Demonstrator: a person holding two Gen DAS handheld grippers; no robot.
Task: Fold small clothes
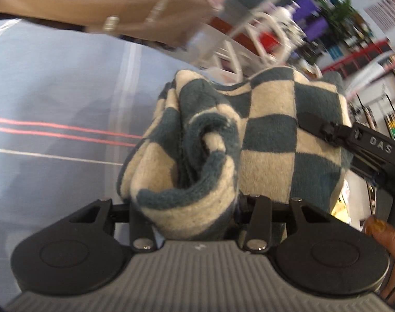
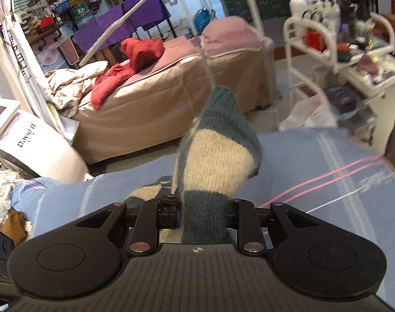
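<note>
**Checkered cloth pinched by both grippers, lifted over the blue bed**

Near: left gripper (image 1: 192,208) has a bunched fold of the teal-and-cream checkered cloth (image 1: 239,140) wedged between its fingers, pinching it. From there the cloth bulges up and away from the camera, rolled edge on the left, flatter checkered panel on the right. Long axis is hard to call here; the cloth is doubled over and blurred.

Right gripper (image 2: 205,215) pinches a narrower strip of the same checkered cloth (image 2: 218,156). In the right wrist view the strip stands nearly upright between the fingers, long axis running near to far, free tip pointing away and slightly right.

In the left wrist view the right gripper's finger presses the cloth's right edge. A hand (image 1: 389,249) shows at the lower right.

Under both: blue bedsheet (image 2: 314,161) with pink and white stripes. Cloth looks clear of it.

Far: tan massage bed (image 2: 171,96) carrying a red garment (image 2: 140,52), white trolley (image 2: 335,52) with bottles on the right, white machine (image 2: 33,140) on the left.
</note>
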